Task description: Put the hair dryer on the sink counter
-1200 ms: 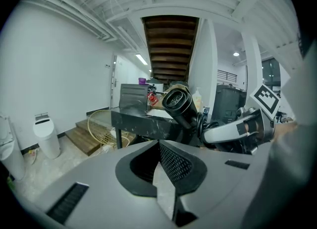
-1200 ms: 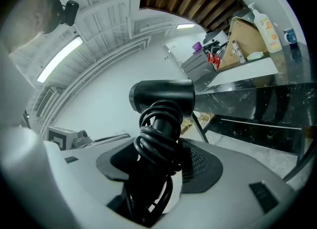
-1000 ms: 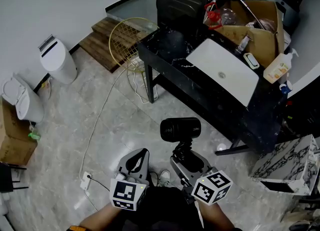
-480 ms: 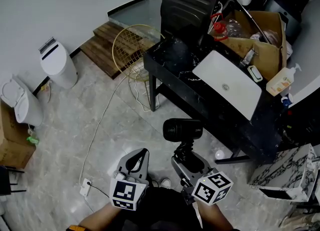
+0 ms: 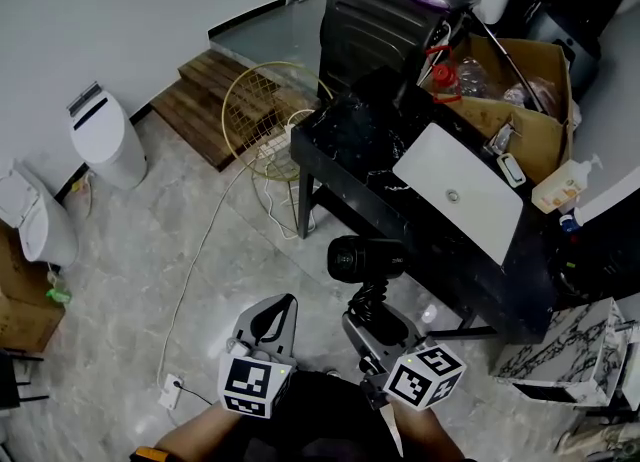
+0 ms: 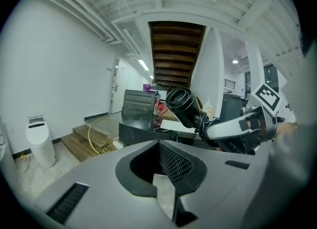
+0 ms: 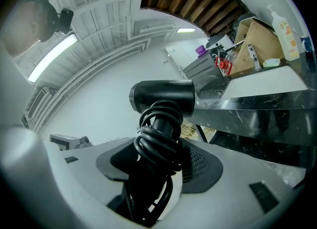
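**Near left:** we see the left gripper [image 5: 275, 318], its jaws pressed together with nothing between them.

**Centre:** just to its right, the right gripper [image 5: 372, 316] pinches the handle of the black hair dryer [image 5: 362, 258]. The cord is wound round that handle, and the barrel lies crosswise above the jaws. We find the dryer held in the air over the grey floor [image 5: 150, 250], near the black sink counter [image 5: 345, 135] yet apart from it.

**Far right:** the white basin [image 5: 460, 190] sits in the counter.
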`<state>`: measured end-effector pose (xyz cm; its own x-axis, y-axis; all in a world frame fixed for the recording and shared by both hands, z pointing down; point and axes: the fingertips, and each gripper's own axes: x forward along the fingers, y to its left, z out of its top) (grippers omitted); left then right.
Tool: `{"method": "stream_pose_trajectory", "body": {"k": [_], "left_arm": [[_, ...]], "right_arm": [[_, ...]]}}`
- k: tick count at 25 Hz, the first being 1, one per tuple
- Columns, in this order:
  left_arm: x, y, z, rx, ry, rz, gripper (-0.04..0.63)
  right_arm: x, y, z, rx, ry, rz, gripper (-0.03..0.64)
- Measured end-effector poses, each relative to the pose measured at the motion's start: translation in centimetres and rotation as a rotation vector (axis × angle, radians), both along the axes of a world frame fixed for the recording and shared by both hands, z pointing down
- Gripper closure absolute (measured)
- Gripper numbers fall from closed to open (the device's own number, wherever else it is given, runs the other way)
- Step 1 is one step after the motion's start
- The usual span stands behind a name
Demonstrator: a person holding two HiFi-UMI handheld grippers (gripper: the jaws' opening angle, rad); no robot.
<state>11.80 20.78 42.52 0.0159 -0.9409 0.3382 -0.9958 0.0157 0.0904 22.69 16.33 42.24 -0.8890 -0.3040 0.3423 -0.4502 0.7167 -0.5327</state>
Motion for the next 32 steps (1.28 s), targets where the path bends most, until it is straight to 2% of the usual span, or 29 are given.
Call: {"method": "stream_pose_trajectory", "body": {"k": [8, 14, 21, 27, 32], "left_arm": [[-5.0, -0.9, -1.0, 0.026, -0.019, 0.01, 0.584], [-9.6, 0.4, -1.3, 0.037, -0.054, -0.027, 0.584], [-12.2, 0.0, -1.8, 0.044, -0.048, -0.064, 0.584], [-14.3, -3.0, -1.1, 0.025, -0.042, -0.098, 0.584], [-16.2, -7.7, -0.5, -0.005, -0.058, -0.093, 0.584]], "right_arm": [[-4.4, -1.3, -0.3, 0.006, -0.012, 0.029, 0.356], [-8.2, -1.2, 0.2, -0.008, -0.044, 0.03, 0.356], [-10.5, -1.9, 0.0, -0.008, -0.035, 0.005, 0.356], [-12.5, -5.5, 1.1, -0.026, -0.03, -0.013, 0.356], [-14.9, -10.8, 1.9, -0.038, -0.028, -0.007, 0.356]]}}
